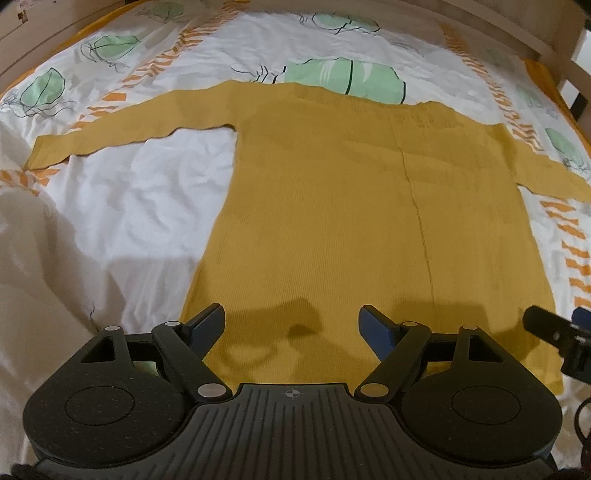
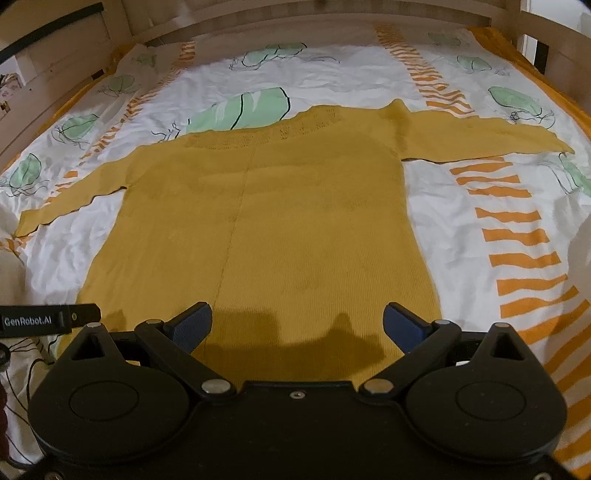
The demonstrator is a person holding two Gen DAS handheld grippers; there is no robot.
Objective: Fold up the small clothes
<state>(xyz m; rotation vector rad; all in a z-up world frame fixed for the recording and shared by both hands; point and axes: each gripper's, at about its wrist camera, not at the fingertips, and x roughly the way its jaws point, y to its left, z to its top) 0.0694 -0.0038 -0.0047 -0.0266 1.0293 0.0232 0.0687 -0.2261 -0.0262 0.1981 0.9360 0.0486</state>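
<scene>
A mustard-yellow long-sleeved knit top (image 1: 332,206) lies flat on the bed, both sleeves spread out sideways, hem nearest me. It also shows in the right wrist view (image 2: 280,221). My left gripper (image 1: 293,321) is open and empty, hovering over the hem toward its left side. My right gripper (image 2: 297,321) is open and empty, over the hem toward its right side. The right gripper's side shows at the right edge of the left wrist view (image 1: 561,336). The left gripper's body shows at the left of the right wrist view (image 2: 48,319).
The bed is covered by a white sheet (image 1: 140,206) printed with green leaves and orange stripes, wrinkled on the left. A wooden bed frame (image 2: 295,14) runs along the far side and corners. A crumpled white fold (image 1: 33,258) lies at the left.
</scene>
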